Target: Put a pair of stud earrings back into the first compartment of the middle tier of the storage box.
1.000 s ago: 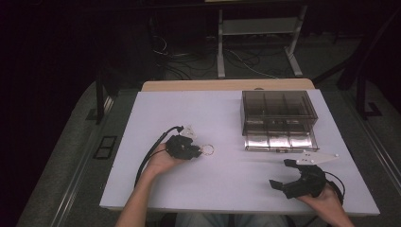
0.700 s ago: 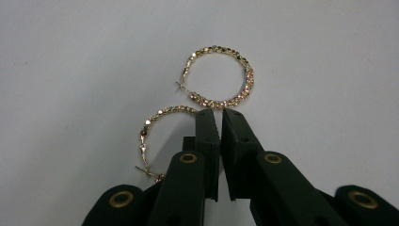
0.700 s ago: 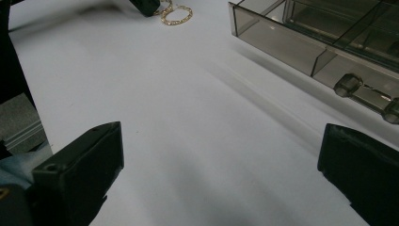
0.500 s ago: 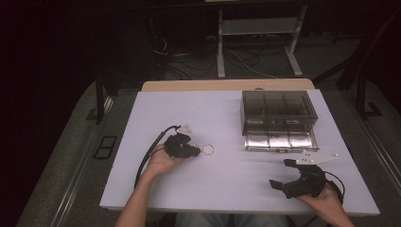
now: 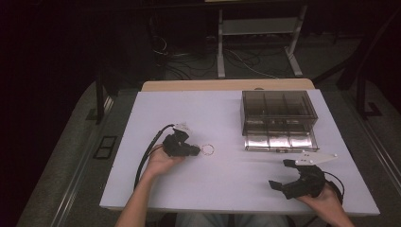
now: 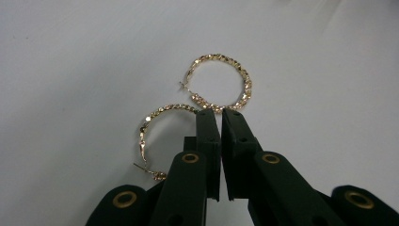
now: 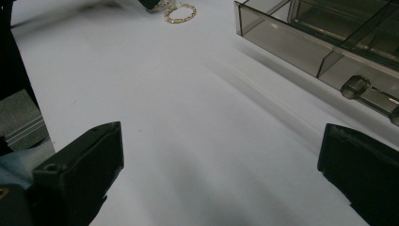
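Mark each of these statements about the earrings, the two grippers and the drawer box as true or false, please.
1. Two gold hoop earrings lie on the white table. True.
2. The left gripper has its jaws wide open. False: they are closed together, with the tips at the hoops.
3. The right gripper is open with nothing between its jaws. True.
4. The drawer of the smoky box is pushed fully in. False: the drawer is pulled out toward the person.
5. The earrings are inside the drawer. False: they are on the table, left of the box.
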Demonstrator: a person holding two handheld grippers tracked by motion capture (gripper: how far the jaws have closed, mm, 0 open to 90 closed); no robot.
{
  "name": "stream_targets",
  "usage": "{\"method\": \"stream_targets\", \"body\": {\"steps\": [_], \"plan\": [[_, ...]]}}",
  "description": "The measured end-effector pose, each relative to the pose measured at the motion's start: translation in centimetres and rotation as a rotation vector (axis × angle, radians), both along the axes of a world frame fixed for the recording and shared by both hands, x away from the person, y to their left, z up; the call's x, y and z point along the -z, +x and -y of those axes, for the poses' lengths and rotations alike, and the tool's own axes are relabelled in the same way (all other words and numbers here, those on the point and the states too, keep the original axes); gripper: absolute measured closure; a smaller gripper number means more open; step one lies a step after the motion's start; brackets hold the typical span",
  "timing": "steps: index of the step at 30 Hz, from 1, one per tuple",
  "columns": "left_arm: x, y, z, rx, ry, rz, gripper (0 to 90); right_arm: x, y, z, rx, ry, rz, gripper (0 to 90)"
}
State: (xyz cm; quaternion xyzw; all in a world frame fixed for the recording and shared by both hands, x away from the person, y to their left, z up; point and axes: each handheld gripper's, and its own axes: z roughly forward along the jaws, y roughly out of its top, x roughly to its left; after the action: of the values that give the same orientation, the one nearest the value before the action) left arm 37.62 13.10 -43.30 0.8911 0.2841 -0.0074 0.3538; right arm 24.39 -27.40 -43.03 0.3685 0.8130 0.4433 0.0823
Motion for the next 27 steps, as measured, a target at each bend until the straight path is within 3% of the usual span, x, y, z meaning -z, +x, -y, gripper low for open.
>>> {"method": "stream_targets", "body": {"steps": [13, 27], "plan": [[-1.8, -0.7, -0.5, -0.003, -0.054, 0.047, 85.6, 0.0, 0.0, 0.1, 0.005, 0.005, -0.004, 0.2], [-4.1, -1.5, 1.4, 0.068, -0.084, 0.105, 85.6, -0.1, -0.2, 0.0, 0.001, -0.003, 0.009, 0.2]]}}
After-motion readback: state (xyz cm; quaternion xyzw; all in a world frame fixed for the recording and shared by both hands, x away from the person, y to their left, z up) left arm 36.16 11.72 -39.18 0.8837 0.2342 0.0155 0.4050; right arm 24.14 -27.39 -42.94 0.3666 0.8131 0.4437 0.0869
